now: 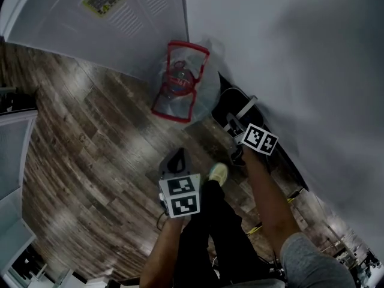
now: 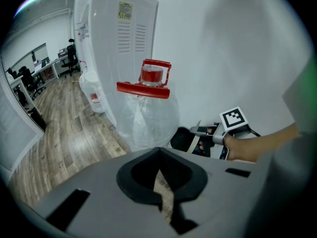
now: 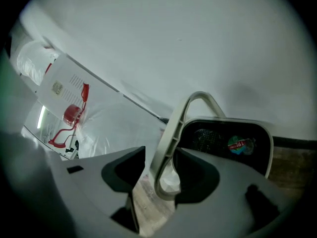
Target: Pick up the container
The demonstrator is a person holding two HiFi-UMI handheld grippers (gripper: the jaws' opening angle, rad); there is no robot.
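R gripper (image 1: 235, 129) low, jaws round handle (image 3: 168, 133)

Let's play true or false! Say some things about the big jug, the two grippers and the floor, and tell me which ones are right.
1. The big clear jug has a red cap. True.
2. The left gripper is holding the jug. False: there is nothing between its jaws, and the jug stands apart from it on the floor.
3. The grey handle of the black container is between the jaws of the right gripper. True.
4. The floor is green carpet. False: it is wood planks.
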